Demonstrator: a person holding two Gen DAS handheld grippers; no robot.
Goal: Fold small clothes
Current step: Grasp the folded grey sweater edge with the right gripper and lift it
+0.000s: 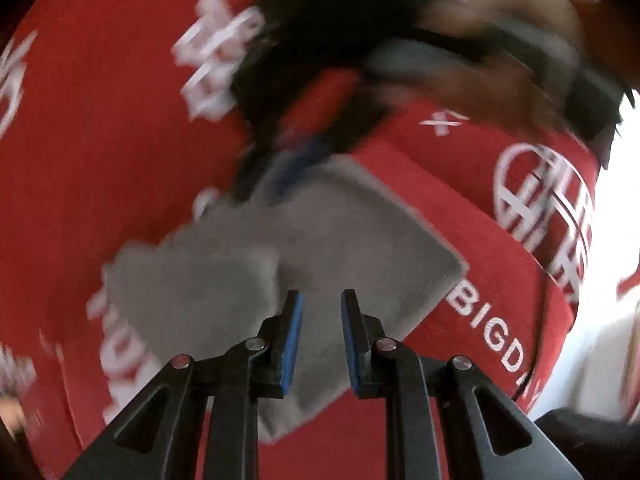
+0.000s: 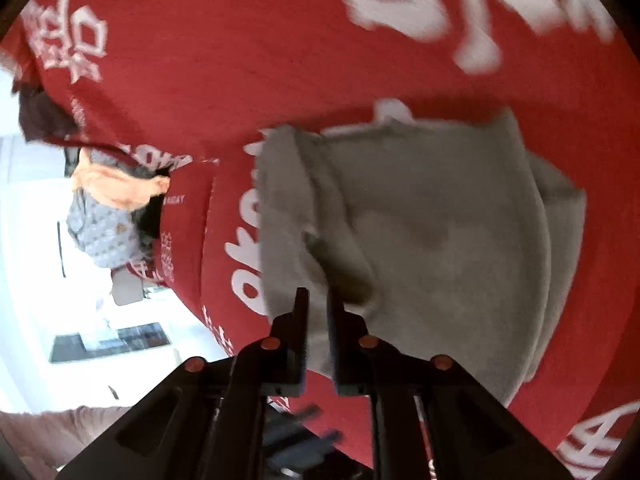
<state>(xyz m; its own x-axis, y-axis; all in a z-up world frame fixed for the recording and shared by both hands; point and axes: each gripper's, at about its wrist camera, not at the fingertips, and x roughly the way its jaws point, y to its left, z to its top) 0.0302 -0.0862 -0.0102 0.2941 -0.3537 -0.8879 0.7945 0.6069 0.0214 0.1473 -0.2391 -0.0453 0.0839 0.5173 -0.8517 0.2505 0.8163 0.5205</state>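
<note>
A small grey garment [image 1: 248, 264] lies partly folded on the red tablecloth [image 1: 100, 140]. In the left wrist view my left gripper [image 1: 321, 300] hovers over its near part, jaws a little apart and empty. The other gripper and the hand holding it show blurred at the garment's far corner [image 1: 304, 128]. In the right wrist view the grey garment [image 2: 432, 232] fills the right half. My right gripper [image 2: 318, 296] holds its near edge, fingers [image 2: 300, 312] nearly closed with grey cloth between them.
The red cloth carries white printed lettering [image 2: 440, 8] and drapes over the table edge [image 1: 520, 240]. Beyond the edge are a bright floor [image 2: 32, 240] and a pile of other clothes [image 2: 108, 208]. Both views are motion-blurred.
</note>
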